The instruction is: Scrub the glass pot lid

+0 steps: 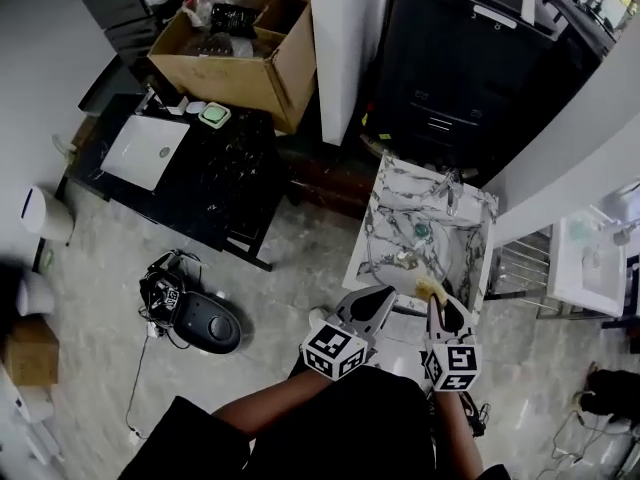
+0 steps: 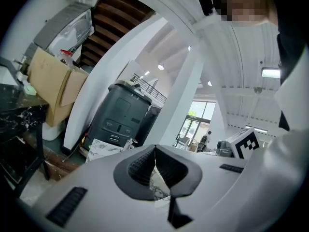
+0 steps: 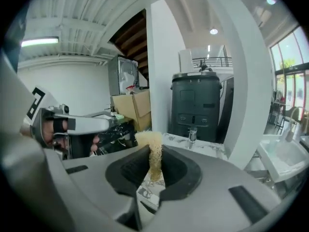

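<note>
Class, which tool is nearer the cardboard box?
Left. The left tool is on the cardboard box side; the right tool, clamping a scrubber, is farther across.

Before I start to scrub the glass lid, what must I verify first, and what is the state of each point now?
1. Scrub pad held: ok. The right gripper is shut on the yellow scrub pad.
2. Left gripper free: ok. The left gripper is shut, with nothing between its fingers.
3. Lid found: ok. The glass lid seems to lie in the marble sink, just ahead of both grippers.
4. Lid held steady: not ok. Neither gripper touches it.
5. Pad on the glass: not ok. The pad is above the sink's near edge.
6. Water from the faucet: cannot tell.
</note>
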A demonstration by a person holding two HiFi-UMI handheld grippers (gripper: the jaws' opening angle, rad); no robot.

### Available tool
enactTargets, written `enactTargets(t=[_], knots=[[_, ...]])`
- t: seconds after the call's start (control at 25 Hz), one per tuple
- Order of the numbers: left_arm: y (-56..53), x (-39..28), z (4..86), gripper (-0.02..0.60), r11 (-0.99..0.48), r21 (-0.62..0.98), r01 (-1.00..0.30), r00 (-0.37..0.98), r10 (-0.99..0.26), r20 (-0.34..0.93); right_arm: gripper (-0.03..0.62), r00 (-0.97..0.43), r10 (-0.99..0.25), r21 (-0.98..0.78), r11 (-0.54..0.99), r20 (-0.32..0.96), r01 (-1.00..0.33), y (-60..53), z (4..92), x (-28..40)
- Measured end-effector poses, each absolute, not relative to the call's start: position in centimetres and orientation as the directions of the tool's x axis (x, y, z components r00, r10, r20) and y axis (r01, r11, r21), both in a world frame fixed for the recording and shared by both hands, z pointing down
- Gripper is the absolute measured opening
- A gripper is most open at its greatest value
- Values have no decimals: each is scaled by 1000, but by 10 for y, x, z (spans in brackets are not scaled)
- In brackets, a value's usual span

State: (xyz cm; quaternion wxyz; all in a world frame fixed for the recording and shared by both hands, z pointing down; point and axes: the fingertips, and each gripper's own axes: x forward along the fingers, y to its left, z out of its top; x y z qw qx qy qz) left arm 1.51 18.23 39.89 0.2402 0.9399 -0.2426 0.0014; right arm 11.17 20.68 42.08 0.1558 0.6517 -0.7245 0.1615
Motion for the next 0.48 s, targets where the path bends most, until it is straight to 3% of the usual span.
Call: enactTargets(t=[0.24,0.48], knots=[[264,29,355,15,-769,414,-487,862,-499,88,63,-97,-943,-41,89,317,-995,287,365,127],[361,34,347,15,-739,307,-600,795,-594,123,63,-78,-953,-39,69,294,-997,394,359,122]])
